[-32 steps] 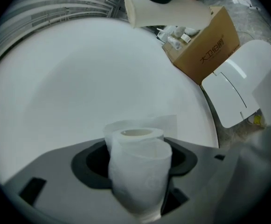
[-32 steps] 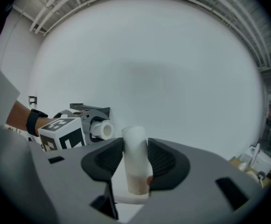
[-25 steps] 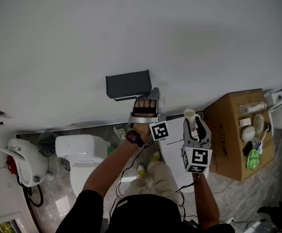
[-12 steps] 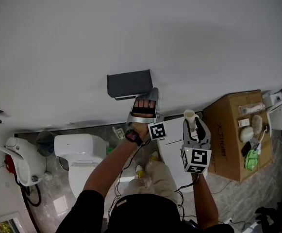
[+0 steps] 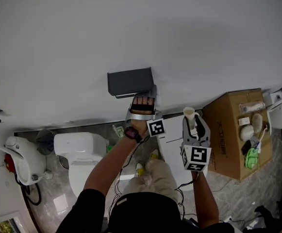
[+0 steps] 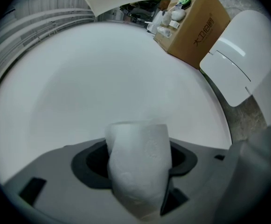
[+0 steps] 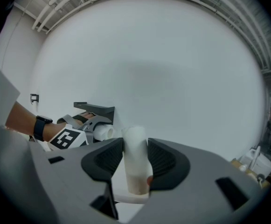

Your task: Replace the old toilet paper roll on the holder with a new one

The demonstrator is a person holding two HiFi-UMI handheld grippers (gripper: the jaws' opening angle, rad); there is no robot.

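Holding the new toilet paper roll in my left claw, jaws spread wide across its sides, I judge it light and soft. The paper gives under the pads, so a harder squeeze would likely flatten the hollow core that must slide onto the holder. The roll sits just ahead of my left claw, close under that dark wall holder. My right claw, well off to the right of the left one, is narrowed on the empty cardboard tube. The tube is probably light, thin-walled and easy to crush, and its top stands clear above the pads. The holder's flat cover overhangs the roll, so headroom looks tight. The bare wall stops any push forward, and open room lies below and rightward, short of the cardboard box.
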